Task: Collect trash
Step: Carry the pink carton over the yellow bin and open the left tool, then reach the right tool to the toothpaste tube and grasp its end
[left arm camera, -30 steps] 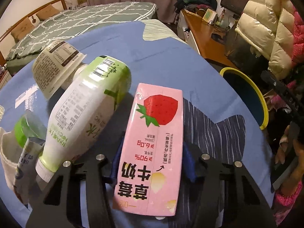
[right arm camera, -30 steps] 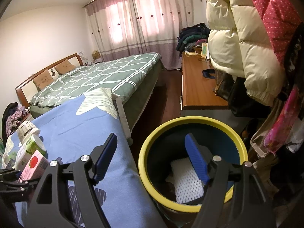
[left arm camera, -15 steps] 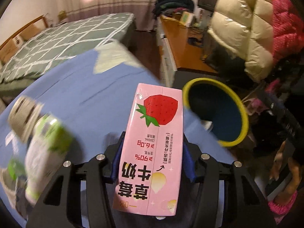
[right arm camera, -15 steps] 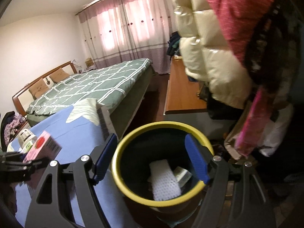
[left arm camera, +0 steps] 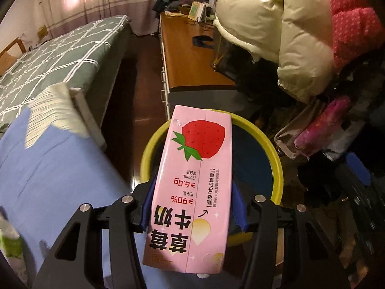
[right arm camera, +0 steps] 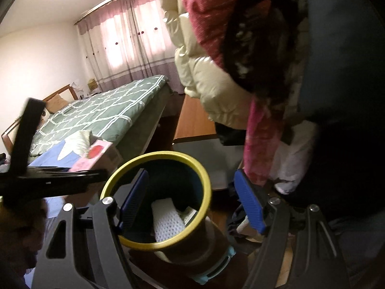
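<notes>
The left hand-held gripper (left arm camera: 192,213) clamps the pink milk carton (left arm camera: 192,187) above the yellow-rimmed bin (right arm camera: 156,202), not yet dropped. The right hand-held gripper (right arm camera: 192,203) stands released, straddling the bin's rim. A green bottle (left arm camera: 8,243) remains beside the bin.

Pink rectangular strawberry-milk carton (left arm camera: 192,180): red strawberry graphic, black Chinese lettering, print reads upside down in the left wrist view. Clamped by its two long sides between the blue pads of the left tool (left arm camera: 192,207), far end tipped out above the bin mouth. In the right wrist view the carton (right arm camera: 96,155) sits just left of the bin rim.

Round dark-blue trash bin with yellow rim (right arm camera: 207,183): upright, mouth open, holding a white mesh foam sleeve (right arm camera: 168,224) plus another flat piece, unclear what.
</notes>
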A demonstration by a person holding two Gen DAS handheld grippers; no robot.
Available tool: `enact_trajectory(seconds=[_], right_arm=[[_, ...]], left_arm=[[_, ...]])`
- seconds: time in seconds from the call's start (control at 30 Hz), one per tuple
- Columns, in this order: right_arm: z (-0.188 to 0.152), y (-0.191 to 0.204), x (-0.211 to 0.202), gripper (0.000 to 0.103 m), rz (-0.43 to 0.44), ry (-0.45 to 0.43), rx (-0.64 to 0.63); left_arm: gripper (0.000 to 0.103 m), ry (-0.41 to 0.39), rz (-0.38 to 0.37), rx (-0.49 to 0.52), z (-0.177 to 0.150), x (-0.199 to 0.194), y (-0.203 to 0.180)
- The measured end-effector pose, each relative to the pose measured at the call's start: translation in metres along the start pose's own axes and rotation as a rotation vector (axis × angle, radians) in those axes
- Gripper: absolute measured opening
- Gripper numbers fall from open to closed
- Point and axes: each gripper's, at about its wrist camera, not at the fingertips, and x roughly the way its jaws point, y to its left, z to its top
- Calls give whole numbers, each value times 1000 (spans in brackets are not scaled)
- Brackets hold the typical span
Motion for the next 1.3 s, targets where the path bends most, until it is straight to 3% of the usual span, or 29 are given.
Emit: enact_trajectory(seconds=[0.07, 0.13, 0.17, 0.23, 0.33, 0.47, 0.63, 0.73, 0.9, 1.07, 1.17, 1.3], right_arm=[[1, -5, -2, 70, -5, -6, 4], [0, -9, -3, 70, -8, -8, 10], [-1, -11, -5, 70, -10, -8, 12], [-2, -13, -6, 70, -10, -6, 13], [-3, -7, -8, 70, -3, -1, 4], [-2, 10, -4, 71, 34, 8, -15], [-6, 50, -4, 73, 107, 23, -76], [-9, 81, -3, 73, 161, 36, -117], [-20, 144, -4, 73, 247, 57, -204], [-36, 205, -9, 73, 338, 94, -292], [-47, 246, -13, 73, 396, 110, -351], [-61, 296, -20, 73, 475, 134, -422]], left_arm=[[53, 5, 13, 7, 8, 13, -8], [64, -5, 25, 3, 12, 20, -9], [75, -20, 38, -5, 14, 21, -9], [79, -50, 55, -23, 14, 14, -5], [80, -107, 57, -39, 5, -13, 4], [91, -231, 107, -65, -20, -66, 23], [94, -375, 167, -176, -78, -144, 73], [98, -455, 252, -255, -124, -188, 106], [98, -566, 502, -384, -214, -256, 166], [98, -610, 735, -542, -291, -302, 233], [98, -624, 830, -637, -329, -318, 269], [98, -648, 865, -737, -368, -328, 298]])
